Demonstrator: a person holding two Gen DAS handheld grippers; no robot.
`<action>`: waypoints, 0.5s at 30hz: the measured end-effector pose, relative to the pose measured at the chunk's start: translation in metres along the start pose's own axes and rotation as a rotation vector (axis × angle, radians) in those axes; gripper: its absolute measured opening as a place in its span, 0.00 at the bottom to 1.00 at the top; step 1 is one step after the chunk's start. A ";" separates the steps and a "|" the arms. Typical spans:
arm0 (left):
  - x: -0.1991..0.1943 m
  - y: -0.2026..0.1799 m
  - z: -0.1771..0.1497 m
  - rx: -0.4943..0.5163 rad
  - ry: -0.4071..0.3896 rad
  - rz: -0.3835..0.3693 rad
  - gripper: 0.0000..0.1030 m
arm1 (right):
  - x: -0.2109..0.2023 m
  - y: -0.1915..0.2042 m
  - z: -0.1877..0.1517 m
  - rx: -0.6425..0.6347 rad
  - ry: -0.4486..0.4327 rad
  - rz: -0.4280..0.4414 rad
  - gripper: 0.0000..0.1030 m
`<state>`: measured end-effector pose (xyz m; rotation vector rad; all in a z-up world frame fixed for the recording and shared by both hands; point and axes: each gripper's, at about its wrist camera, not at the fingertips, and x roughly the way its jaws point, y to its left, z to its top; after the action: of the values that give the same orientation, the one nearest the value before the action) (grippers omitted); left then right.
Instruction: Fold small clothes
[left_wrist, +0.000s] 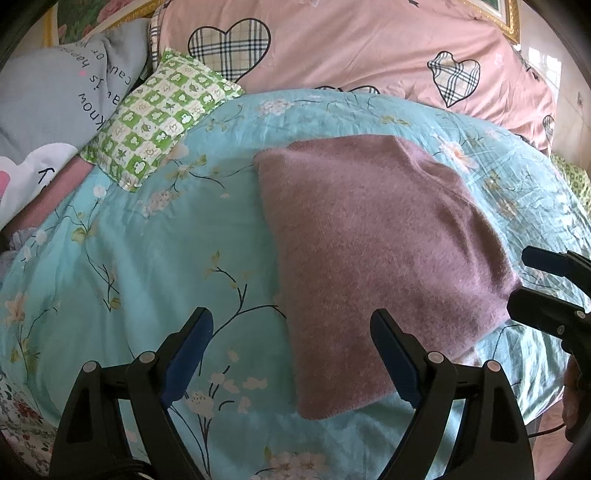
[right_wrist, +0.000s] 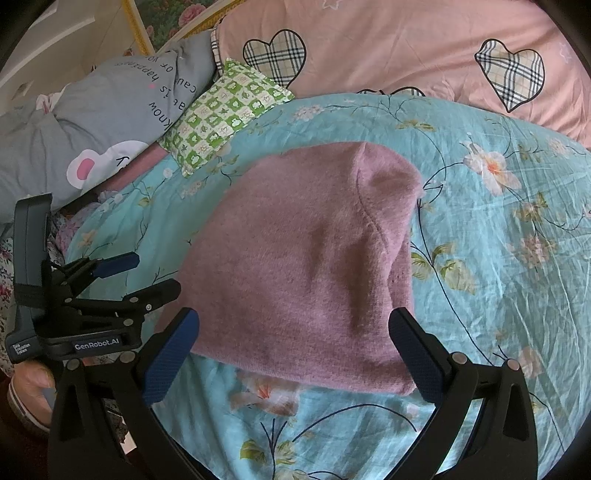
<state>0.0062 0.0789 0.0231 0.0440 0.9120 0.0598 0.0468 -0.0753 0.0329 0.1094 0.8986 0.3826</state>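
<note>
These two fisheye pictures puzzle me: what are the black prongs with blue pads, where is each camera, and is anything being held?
The prongs are hand-held gripping tools, one per hand, each with a camera looking along its fingers. One picture looks from the left tool, the other from the right tool; each also catches its partner at the edge. Both stand open and hold nothing. A folded mauve knitted garment lies on a turquoise floral quilt, a green checked pillow beyond.
</note>
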 end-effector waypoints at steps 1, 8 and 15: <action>0.000 0.000 0.000 -0.002 0.000 -0.002 0.85 | 0.000 0.000 0.000 0.000 0.000 0.001 0.99; 0.000 0.001 0.002 0.000 -0.002 -0.002 0.85 | -0.001 0.000 0.001 0.000 -0.002 -0.001 0.99; 0.001 0.002 0.007 0.001 -0.010 0.000 0.85 | -0.003 -0.005 0.003 0.002 -0.006 -0.003 0.99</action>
<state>0.0119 0.0805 0.0264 0.0454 0.9023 0.0587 0.0486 -0.0807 0.0358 0.1116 0.8932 0.3787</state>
